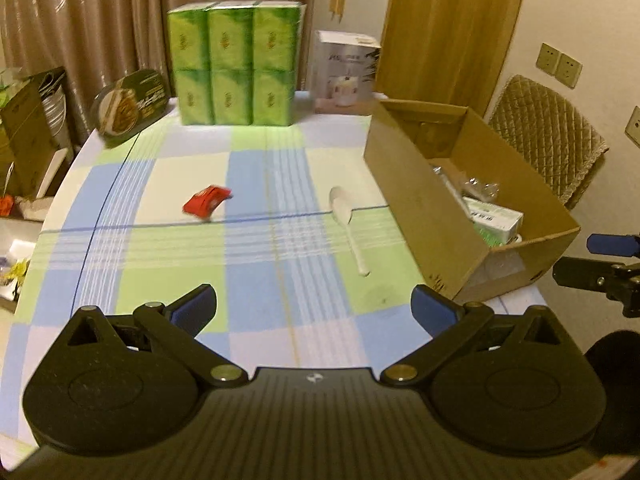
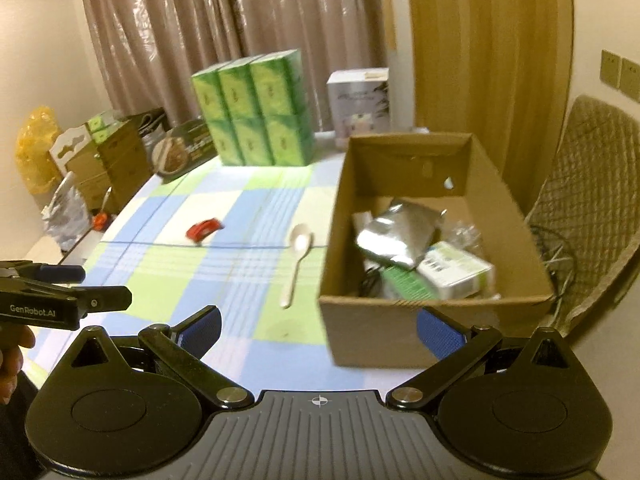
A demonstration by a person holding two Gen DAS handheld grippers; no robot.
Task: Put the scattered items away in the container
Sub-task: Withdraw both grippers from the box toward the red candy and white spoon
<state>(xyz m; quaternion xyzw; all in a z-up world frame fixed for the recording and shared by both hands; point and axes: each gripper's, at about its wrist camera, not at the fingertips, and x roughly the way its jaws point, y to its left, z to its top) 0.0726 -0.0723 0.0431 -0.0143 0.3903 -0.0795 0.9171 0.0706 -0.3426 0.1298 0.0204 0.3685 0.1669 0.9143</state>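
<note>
Spoon [image 1: 347, 227] just left of cardboard box [image 1: 424, 216], red packet [image 1: 207, 201] further left on bench [image 1: 256, 320]. Both claws spread, empty. Risk: thin handle slipping or skidding at pinch.

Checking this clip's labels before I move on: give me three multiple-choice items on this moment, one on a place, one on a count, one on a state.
1. Where does the white spoon lie?
A. inside the cardboard box
B. on the tablecloth between the red packet and the box
C. on the chair

2. How many loose items lie on the open tablecloth in front of the grippers?
A. two
B. four
C. none

3. How do the left gripper's jaws stand?
A. shut on the spoon
B. shut on the red packet
C. open, holding nothing

Answers: 1 B, the spoon rests left of the cardboard box, right of the red packet. 2 A, only packet and spoon. 3 C, its blue pads are wide apart with bare cloth between.
</note>
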